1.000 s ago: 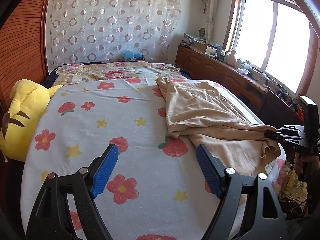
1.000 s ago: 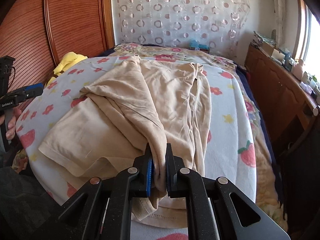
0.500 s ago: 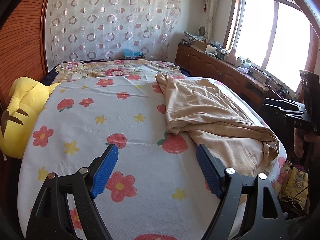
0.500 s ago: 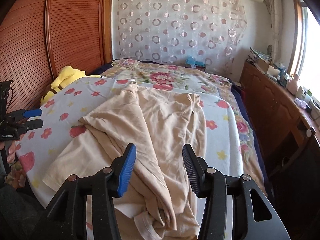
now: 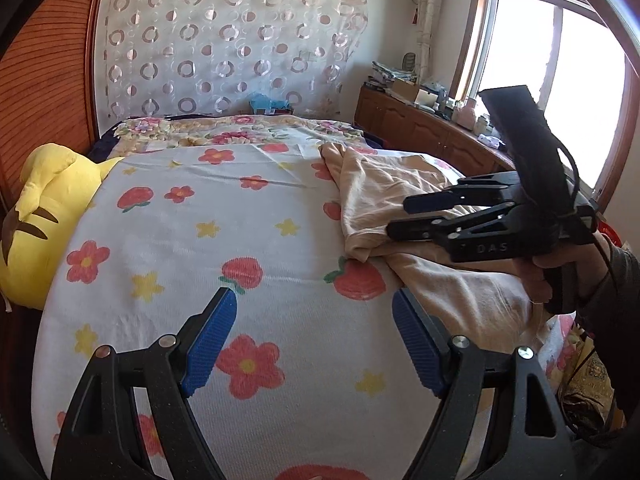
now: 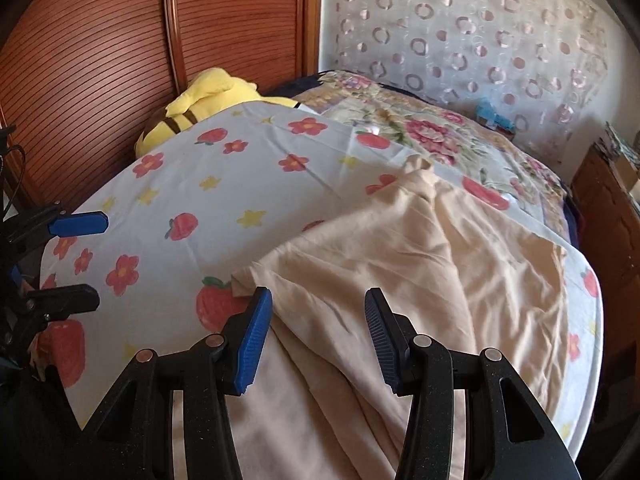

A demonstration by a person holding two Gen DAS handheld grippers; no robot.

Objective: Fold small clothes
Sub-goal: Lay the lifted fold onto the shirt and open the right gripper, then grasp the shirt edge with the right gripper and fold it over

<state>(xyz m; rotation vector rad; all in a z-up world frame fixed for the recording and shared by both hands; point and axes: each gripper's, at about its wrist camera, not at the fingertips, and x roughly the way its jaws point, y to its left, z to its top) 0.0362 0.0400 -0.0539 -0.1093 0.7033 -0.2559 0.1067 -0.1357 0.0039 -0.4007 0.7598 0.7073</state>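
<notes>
A second ago the right gripper [image 6: 318, 338] was pinched shut on a fold of the beige garment [image 6: 400, 264]; now its blue pads stand apart above the cloth, gripping nothing, and it has swung across so that it hangs over the garment's crumpled near part. The left gripper [image 5: 314, 340] has not shifted: its jaws are wide open over bare sheet near the bed's near edge, holding nothing.

The one garment lies loosely bunched along the right side of the bed, reaching from the near edge toward the far end, its folds uneven. Under it is a white sheet [image 5: 208, 208] printed with red flowers, strawberries and yellow stars, and beyond that a floral blanket [image 5: 240, 132] at the far end. One yellow plush toy [image 5: 44, 216] sits at the bed's left edge against the ribbed wooden panel [image 6: 100, 60]. A curtain with ring patterns [image 5: 224, 40] hangs behind, a window [image 5: 560, 92] glares at the right above a cluttered wooden cabinet [image 5: 424, 128]. Two grippers, one garment, one toy.
</notes>
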